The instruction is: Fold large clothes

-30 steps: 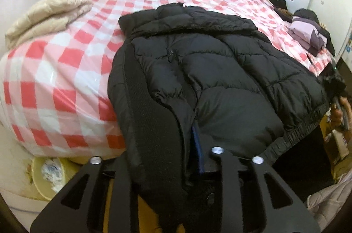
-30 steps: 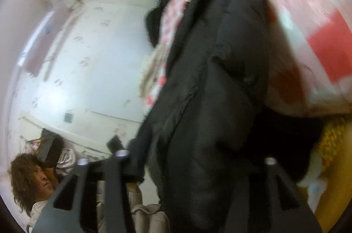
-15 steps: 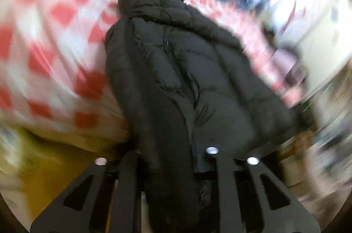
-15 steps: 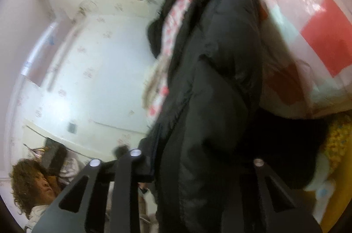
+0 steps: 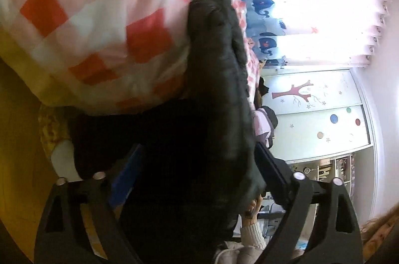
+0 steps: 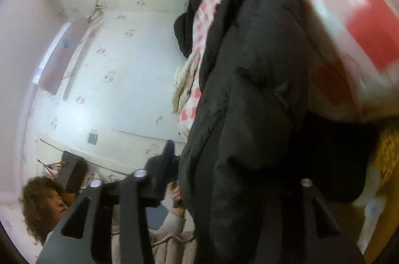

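A black puffer jacket (image 5: pixel 219 64) lies on the bed's red-and-white checked cover (image 5: pixel 99 14), and its hem hangs over the bed edge. My left gripper (image 5: pixel 197 164) is low at that edge and rolled sideways. Its jaws are opening wide with the hem bunched between the fingers. In the right wrist view the same jacket (image 6: pixel 249 64) hangs down beside the cover (image 6: pixel 361 14). My right gripper (image 6: pixel 232 171) has its jaws opening around the hem. Its left finger (image 6: pixel 162 164) stands just off the fabric, and the jacket hides the other finger.
A whale-print curtain (image 5: pixel 261 2) and a wardrobe with a tree drawing (image 5: pixel 311 102) stand beyond the bed. Folded clothes (image 5: pixel 261 124) and a beige blanket (image 6: pixel 184 79) lie on the bed. A person's head (image 6: pixel 42 201) is low at the left. Yellow fabric (image 5: pixel 49 129) shows under the bed.
The left wrist view has dropped to the bed edge and rolled sideways, and its jaws have spread wide. The right view has hardly shifted; its left finger moved inward.
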Available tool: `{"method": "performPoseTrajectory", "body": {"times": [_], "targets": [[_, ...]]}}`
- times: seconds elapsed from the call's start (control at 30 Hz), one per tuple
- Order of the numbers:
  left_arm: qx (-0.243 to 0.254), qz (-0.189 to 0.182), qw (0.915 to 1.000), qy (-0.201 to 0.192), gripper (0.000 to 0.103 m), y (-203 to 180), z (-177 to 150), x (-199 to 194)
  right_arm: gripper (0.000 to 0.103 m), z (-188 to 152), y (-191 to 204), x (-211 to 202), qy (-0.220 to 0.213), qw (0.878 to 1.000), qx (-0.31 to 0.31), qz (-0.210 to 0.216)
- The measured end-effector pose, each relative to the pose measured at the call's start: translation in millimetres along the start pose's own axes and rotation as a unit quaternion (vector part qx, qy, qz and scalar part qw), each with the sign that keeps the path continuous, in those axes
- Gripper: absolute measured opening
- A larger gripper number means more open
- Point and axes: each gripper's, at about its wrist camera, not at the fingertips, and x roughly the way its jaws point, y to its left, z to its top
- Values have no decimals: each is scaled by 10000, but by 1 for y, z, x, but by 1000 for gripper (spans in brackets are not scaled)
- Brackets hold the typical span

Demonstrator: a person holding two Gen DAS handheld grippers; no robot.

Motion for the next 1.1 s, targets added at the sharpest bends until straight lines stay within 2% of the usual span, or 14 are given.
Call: {"method": "performPoseTrajectory", "body": {"times": [0.17,0.27,0.3,0.33,0.43,0.5,0.57,0.6,0.67,0.73,0.87,1.1], "targets": [[253,-184,9989,363,89,-9,7,26,46,1,-7,3,9,9998,87,193],[553,-183,9969,534,86,-24,6,39,45,2,-5,7,-72,9999,-15,99],[709,-98,9960,541,68,-32,3,43,37,1,-5,7,-123,9999,-56,62],[821,1,9947,625,42,-39,0,47,31,1,-3,7,-228,9997,-115,62],[1061,127,9927,561,19,-56,-3,45,24,0,8,3,-513,9978,-229,355],[1150,76,9925,401,14,-70,-4,36,23,0,14,2,-641,9956,-300,617],[1281,-85,9915,216,12,-85,-4,23,23,-1,24,3,-771,9914,-411,978],[1358,-289,9903,102,11,-94,-3,14,23,-2,30,1,-848,9879,-488,1206],[1502,-606,9868,-20,11,-108,-5,-1,23,-4,39,-3,-947,9825,-586,1493],[1707,-737,9825,-70,11,-120,-9,-13,23,-6,46,-11,-1033,9784,-686,1655],[1723,-560,9834,45,11,-114,-10,-17,23,-7,42,-23,-1063,9808,-655,1498],[1542,-581,9860,274,11,-95,-10,-4,23,-8,30,-16,-871,9856,-494,1364]]}}
